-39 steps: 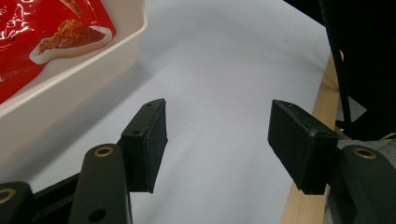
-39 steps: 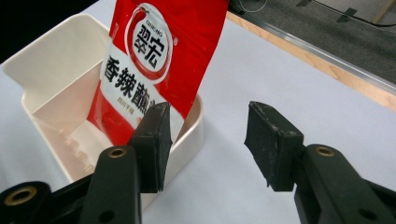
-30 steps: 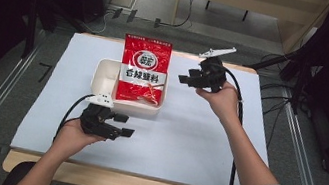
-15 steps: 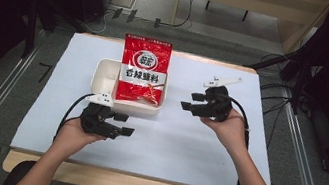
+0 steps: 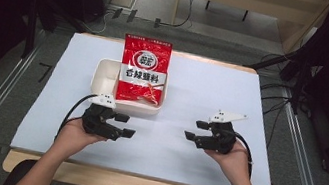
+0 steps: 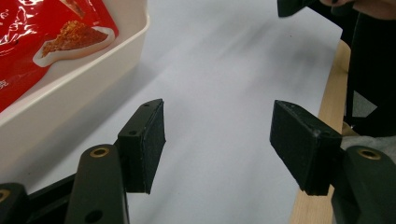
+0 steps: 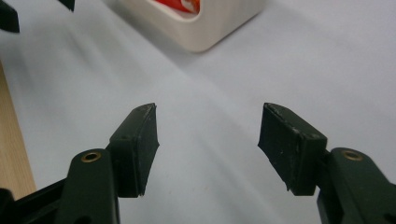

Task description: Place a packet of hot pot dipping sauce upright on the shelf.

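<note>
A: Where's the red packet [image 5: 143,71] right now?

B: It lies in the white tray [image 5: 101,78], propped lengthwise, its top end sticking out past the tray's far rim towards the far edge of the tabletop [image 5: 214,88]. The tray sits left of the tabletop's middle. In the left gripper view the packet [image 6: 51,35] shows at the upper left, inside the tray's wall [image 6: 70,91].

A: And the left gripper?

B: The left gripper [image 5: 125,125] is held low over the tabletop, near the tray's near wall and apart from it, towards the near edge. Its fingers [image 6: 142,144] are spread apart with nothing between them, just bare white surface.

A: The right one?

B: The right gripper [image 5: 195,130] hangs over the near right part of the tabletop, well apart from the tray, pointing across towards the left gripper. Its jaws have just been opening, and they stand released; the right gripper view shows the fingers [image 7: 140,147] wide with nothing between them, and a corner of the tray [image 7: 210,28] farther off.

A: So neither touches the packet?

B: Neither. Both are clear of the packet and tray.
</note>
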`<state>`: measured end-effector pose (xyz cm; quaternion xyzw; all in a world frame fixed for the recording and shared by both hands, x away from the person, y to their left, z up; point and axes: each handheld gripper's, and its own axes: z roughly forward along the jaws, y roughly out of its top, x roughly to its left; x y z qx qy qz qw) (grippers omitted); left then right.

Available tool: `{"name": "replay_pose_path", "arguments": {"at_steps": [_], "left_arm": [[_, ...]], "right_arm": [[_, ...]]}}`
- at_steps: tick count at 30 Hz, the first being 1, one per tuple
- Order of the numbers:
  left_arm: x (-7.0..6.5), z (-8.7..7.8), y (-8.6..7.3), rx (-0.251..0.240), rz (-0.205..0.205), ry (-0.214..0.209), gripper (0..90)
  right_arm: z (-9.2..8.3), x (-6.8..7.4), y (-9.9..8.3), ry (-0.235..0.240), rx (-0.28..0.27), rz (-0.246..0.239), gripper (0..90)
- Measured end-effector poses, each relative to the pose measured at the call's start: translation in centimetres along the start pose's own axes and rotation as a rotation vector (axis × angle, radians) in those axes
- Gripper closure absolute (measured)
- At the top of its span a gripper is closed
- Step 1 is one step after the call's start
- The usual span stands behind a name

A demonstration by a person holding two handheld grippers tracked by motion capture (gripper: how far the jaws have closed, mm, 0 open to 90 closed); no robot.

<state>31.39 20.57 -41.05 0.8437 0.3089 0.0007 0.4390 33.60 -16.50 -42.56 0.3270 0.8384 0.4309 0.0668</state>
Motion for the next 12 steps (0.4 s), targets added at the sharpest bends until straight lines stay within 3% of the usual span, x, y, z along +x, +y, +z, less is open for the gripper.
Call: {"name": "replay_pose_path", "arguments": {"at_steps": [8, 12], "left_arm": [[0.0, 0.5, 0.1, 0.015, 0.006, 0.001, 35.7], [0.1, 0.5, 0.1, 0.016, 0.007, 0.001, 35.5]], "right_arm": [[1.0, 0.2, -1.2, 0.025, 0.043, 0.017, 33.9], [1.2, 0.0, -1.5, 0.012, 0.047, 0.017, 33.1]]}}
